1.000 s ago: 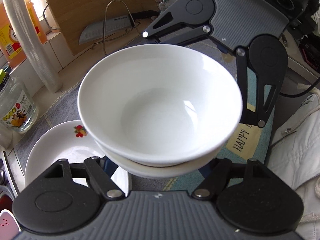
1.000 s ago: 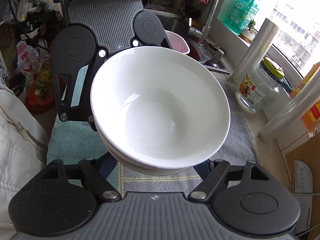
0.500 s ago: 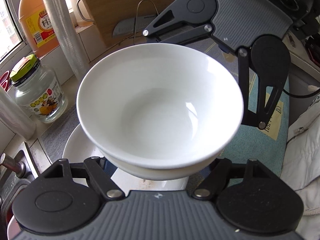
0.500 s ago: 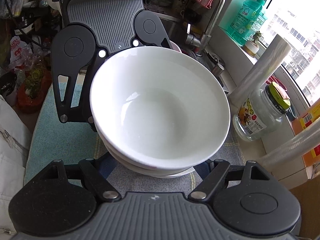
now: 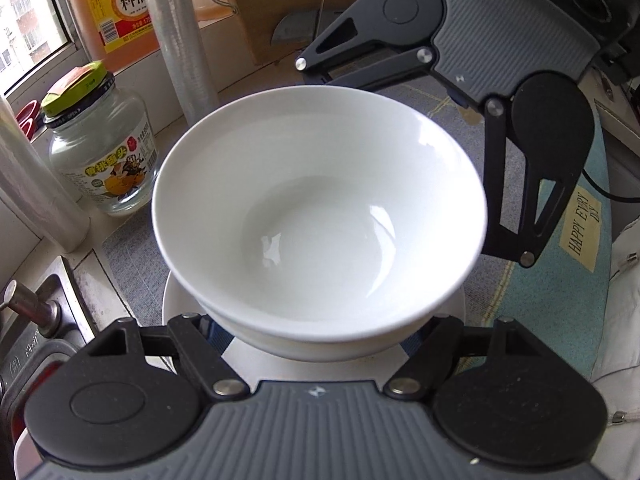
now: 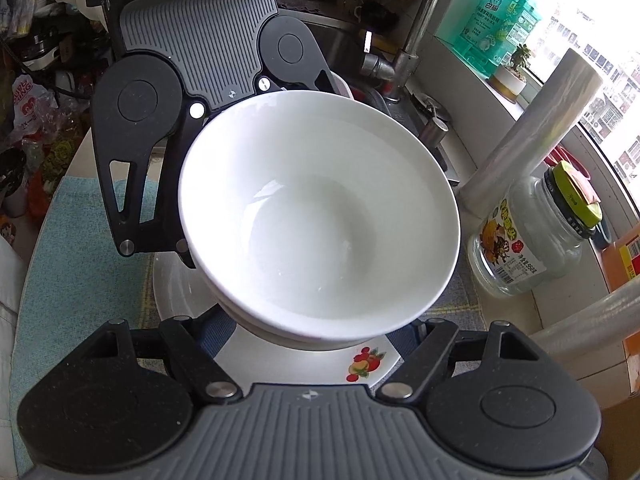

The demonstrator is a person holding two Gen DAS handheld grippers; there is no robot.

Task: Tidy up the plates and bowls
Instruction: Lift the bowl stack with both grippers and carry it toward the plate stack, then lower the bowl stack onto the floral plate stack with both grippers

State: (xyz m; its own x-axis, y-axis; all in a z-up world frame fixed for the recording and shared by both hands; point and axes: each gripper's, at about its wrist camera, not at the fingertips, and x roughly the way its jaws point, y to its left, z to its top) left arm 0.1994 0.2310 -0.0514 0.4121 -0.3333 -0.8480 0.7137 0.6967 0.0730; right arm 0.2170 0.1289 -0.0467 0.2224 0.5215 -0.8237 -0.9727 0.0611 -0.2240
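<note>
Pinching stacked bowls [image 5: 320, 216] with left gripper [image 5: 316, 360] and right gripper [image 6: 308, 356], right jaws just closing, above plate [image 6: 360, 364] underneath both.

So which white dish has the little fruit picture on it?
The flat plate lying under the bowls. Red and yellow fruit is painted near its rim; the stacked bowls carried above it are plain white.
</note>
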